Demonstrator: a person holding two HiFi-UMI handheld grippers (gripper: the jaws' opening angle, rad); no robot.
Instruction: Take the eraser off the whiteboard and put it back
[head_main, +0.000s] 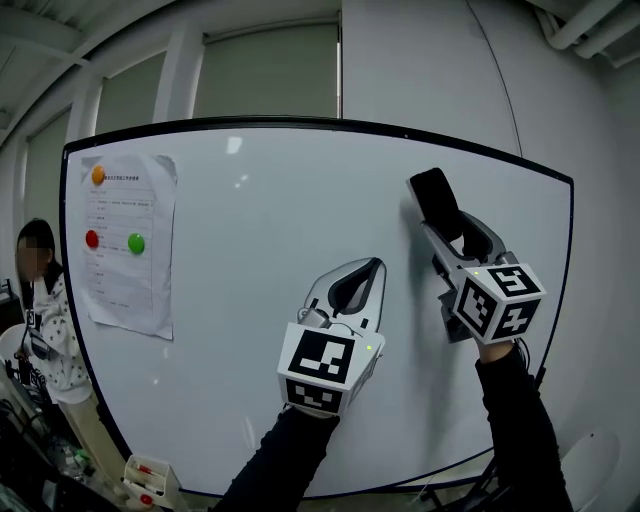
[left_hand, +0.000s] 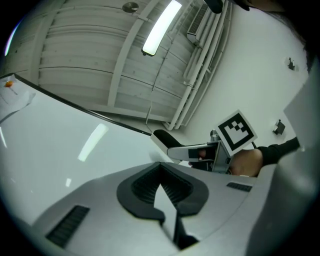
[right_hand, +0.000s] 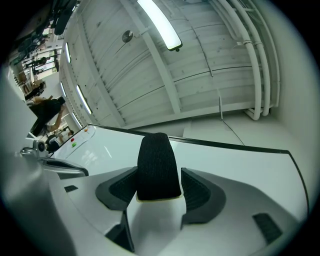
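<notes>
Grips the black eraser (right_hand: 157, 165) in the right hand-held gripper (right_hand: 159, 187), one end jutting past the jaws, close before the whiteboard (head_main: 250, 220). Holds the left hand-held gripper (left_hand: 161, 187) closed and empty, down-left of it. Seems mid-carry; next calls for laying the eraser flat on the board, then letting go.

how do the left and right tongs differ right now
The left tongs are shut with nothing between them, while the right tongs are clamped on a black eraser. In the head view, the left tongs sit lower and nearer the middle of the whiteboard, and the right tongs sit higher and further right. Both point up towards the whiteboard.
</notes>
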